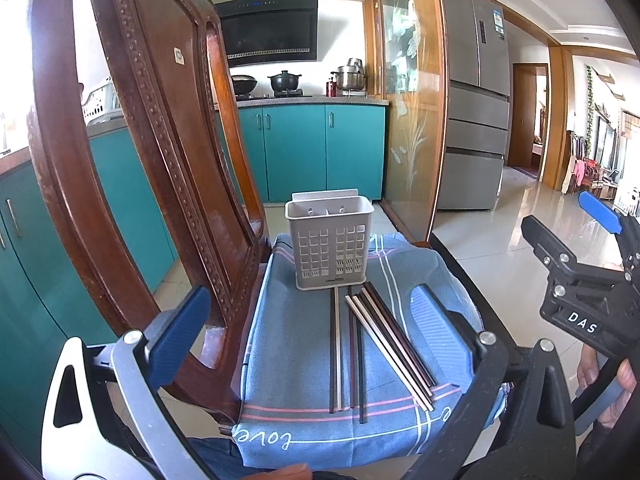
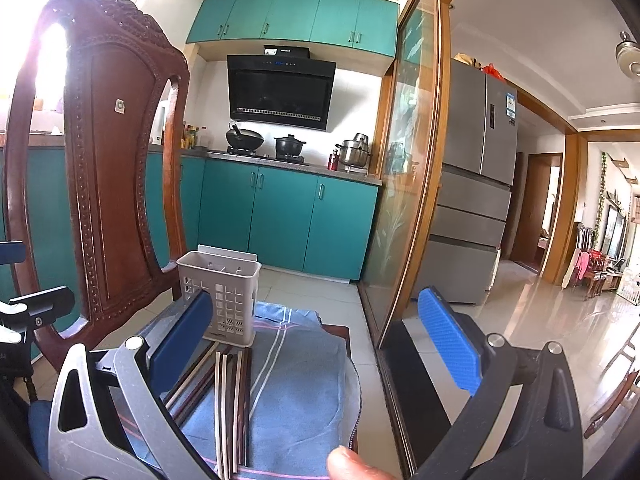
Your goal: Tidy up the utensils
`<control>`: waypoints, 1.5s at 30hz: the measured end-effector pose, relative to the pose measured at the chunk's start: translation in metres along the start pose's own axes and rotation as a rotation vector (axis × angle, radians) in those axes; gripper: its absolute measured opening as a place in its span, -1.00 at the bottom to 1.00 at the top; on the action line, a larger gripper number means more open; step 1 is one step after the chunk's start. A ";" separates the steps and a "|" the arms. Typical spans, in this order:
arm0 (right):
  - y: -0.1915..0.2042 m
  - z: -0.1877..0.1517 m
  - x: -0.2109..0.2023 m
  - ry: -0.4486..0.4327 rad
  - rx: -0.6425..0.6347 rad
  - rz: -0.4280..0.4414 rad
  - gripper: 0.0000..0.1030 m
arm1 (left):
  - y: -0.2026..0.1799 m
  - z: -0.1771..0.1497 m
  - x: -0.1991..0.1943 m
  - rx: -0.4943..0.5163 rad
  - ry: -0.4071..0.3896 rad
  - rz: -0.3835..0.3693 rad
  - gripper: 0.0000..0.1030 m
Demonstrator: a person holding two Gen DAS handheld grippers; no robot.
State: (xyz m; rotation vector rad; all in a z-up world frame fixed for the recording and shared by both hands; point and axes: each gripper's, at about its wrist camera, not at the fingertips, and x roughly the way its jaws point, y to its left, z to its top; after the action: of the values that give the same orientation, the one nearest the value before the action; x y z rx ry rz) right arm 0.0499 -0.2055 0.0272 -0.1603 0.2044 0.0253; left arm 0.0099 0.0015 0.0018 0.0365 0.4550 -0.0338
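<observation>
One wooden chair (image 1: 152,168) carries one blue cloth (image 1: 292,364); on it, one grey utensil holder (image 1: 330,242) stands at 12 o'clock, with about eight chopsticks (image 1: 360,344) loose just below. Left gripper (image 1: 316,328) and right gripper (image 2: 320,344) both gape, holding nothing. Only the left view shows the right gripper from outside, at 3 o'clock.

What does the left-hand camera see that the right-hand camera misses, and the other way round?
Only the left wrist view shows the other gripper, the right gripper, off to the side, and the word "love" on the cloth's near edge. Only the right wrist view shows the bottles beside the wok and a ceiling lamp. Both show the grey utensil holder, standing empty, the chopsticks lying loose on the blue cloth, and the wooden chair back.
</observation>
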 end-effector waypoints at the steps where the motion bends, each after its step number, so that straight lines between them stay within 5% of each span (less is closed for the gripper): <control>1: 0.000 0.000 0.002 0.002 -0.004 -0.003 0.95 | 0.000 0.000 0.002 -0.001 0.007 -0.001 0.94; 21: -0.003 -0.048 0.103 0.314 0.010 0.002 0.95 | -0.002 -0.020 0.086 -0.023 0.192 -0.071 0.93; 24: 0.003 -0.067 0.132 0.408 0.041 0.084 0.57 | -0.007 -0.035 0.112 -0.030 0.279 -0.126 0.93; 26: 0.010 -0.082 0.154 0.487 0.055 0.113 0.11 | -0.011 -0.050 0.127 -0.028 0.330 -0.139 0.90; 28: 0.018 -0.097 0.177 0.566 0.090 0.156 -0.04 | -0.015 -0.062 0.141 -0.009 0.372 -0.132 0.67; 32: 0.041 -0.116 0.217 0.656 0.130 0.248 -0.06 | -0.015 -0.085 0.171 -0.003 0.476 -0.125 -0.08; 43: 0.095 -0.140 0.265 0.795 0.072 0.269 -0.06 | -0.006 -0.096 0.198 -0.043 0.539 -0.141 -0.01; 45: 0.097 -0.139 0.263 0.797 0.068 0.258 -0.33 | -0.004 -0.096 0.201 -0.047 0.540 -0.145 -0.01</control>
State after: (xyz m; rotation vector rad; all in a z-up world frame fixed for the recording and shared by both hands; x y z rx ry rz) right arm 0.2755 -0.1300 -0.1762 -0.0678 1.0198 0.2119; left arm 0.1480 -0.0030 -0.1723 -0.0350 0.9978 -0.1581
